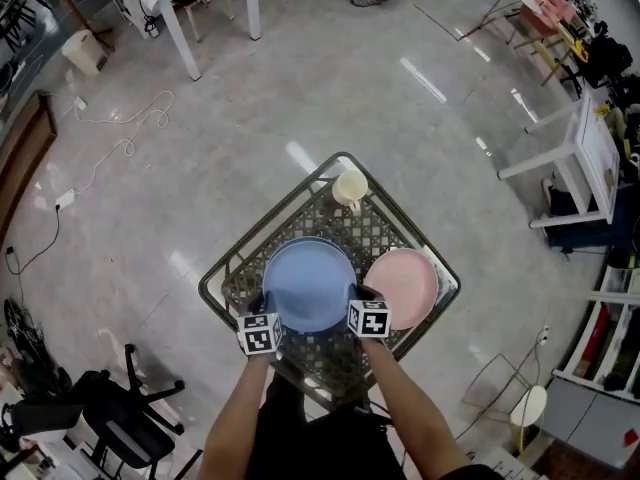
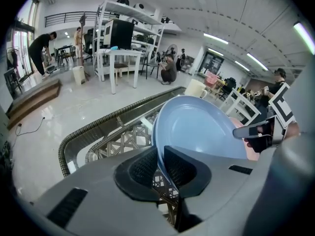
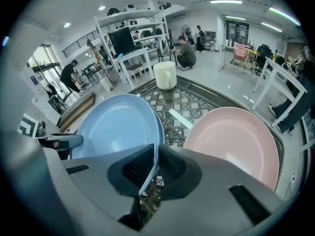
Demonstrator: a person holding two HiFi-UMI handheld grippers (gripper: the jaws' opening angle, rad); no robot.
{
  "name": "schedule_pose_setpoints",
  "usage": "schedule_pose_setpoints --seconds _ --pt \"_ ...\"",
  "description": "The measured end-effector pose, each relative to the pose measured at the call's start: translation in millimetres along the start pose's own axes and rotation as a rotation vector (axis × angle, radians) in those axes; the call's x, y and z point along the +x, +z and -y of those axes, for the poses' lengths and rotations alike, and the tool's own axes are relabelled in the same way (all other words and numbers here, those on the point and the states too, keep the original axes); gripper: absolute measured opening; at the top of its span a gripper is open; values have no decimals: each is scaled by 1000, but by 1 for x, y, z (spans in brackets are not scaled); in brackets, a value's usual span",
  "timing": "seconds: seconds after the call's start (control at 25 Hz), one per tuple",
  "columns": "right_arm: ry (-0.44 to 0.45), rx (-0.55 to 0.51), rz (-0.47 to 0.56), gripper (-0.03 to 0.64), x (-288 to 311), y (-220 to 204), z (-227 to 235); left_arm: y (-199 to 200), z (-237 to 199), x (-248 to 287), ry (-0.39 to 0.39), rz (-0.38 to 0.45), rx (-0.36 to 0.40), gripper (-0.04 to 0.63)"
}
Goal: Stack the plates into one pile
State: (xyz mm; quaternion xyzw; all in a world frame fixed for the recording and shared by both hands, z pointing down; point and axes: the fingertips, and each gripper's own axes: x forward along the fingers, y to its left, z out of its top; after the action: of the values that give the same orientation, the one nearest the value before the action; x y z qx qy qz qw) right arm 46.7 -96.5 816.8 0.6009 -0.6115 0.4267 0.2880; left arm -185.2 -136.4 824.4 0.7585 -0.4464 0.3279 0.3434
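Black ribbed pads [image 2: 142, 168] of the left gripper [image 2: 160, 163] pinch the rim of the blue plate [image 1: 310, 286] at its 8 o'clock in the head view. The right gripper [image 3: 155, 163] is clamped on the same rim at about 4 o'clock. A second blue rim shows just behind the plate. The pink plate [image 1: 402, 286] lies flat just beside it at 3 o'clock. A cream cup [image 1: 349, 188] stands upright at 12 o'clock, near the far corner of the woven lattice table [image 1: 215, 283].
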Motion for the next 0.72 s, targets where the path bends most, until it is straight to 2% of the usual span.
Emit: schedule_pose_setpoints --seconds 0.28,0.72 --pt "1 -8 -14 36 9 -5 -1 -5 -2 6 2 -17 -9 49" --pt "6 -50 21 61 4 5 -2 10 -5 -2 60 48 -18 67"
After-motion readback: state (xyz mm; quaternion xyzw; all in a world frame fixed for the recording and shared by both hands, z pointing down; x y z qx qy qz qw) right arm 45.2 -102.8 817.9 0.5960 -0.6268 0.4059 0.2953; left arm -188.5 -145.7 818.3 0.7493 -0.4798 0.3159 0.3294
